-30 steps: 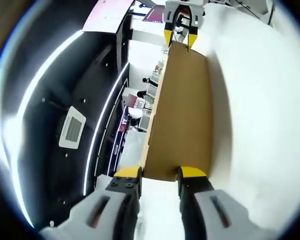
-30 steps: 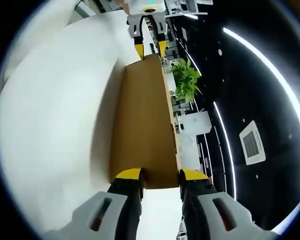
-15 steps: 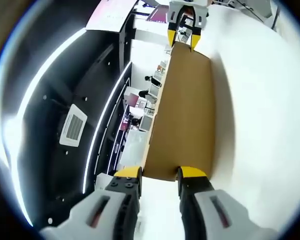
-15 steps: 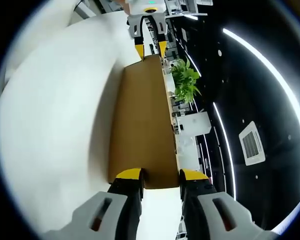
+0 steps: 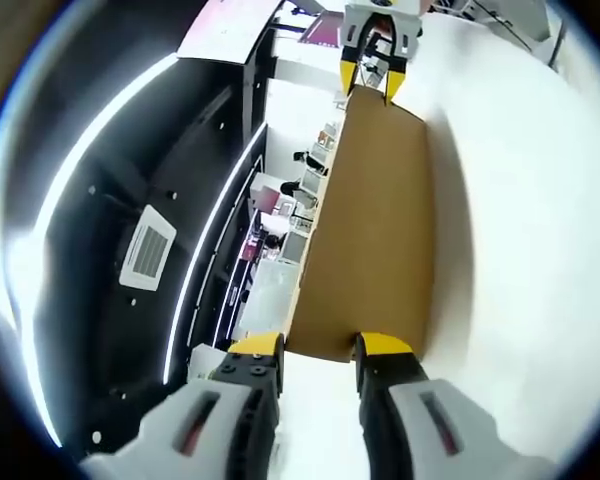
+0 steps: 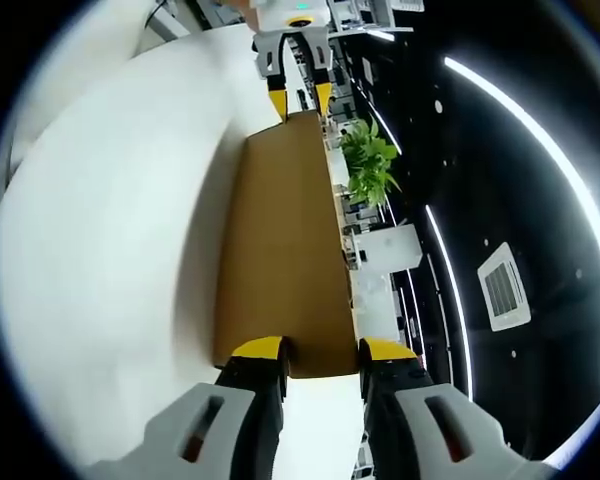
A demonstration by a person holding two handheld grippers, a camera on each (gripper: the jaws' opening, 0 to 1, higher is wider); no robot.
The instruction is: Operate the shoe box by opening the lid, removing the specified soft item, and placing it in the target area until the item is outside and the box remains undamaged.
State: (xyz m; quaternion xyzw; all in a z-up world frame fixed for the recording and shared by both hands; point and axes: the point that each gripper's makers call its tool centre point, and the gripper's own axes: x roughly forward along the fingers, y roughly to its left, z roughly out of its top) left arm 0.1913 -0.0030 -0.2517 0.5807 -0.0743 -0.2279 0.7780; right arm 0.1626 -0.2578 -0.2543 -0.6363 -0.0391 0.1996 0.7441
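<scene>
A long brown cardboard shoe box lid (image 5: 370,220) stretches away from my left gripper (image 5: 320,350), whose yellow-tipped jaws clamp its near end. At the lid's far end my right gripper (image 5: 372,75) clamps the opposite edge. In the right gripper view the same lid (image 6: 285,240) runs from my right gripper (image 6: 320,352) up to my left gripper (image 6: 298,85). Both grippers are shut on the lid, which hangs between them beside the white table. The box body and the soft item are hidden.
The white table (image 5: 520,200) lies along one side of the lid, also the white table (image 6: 110,200). On the other side are a dark ceiling with light strips (image 5: 110,180), a vent (image 6: 502,285) and a green plant (image 6: 368,160).
Both views have shifted slightly and the lid sits a little differently against the background. Both grips on the lid's ends are unchanged.
</scene>
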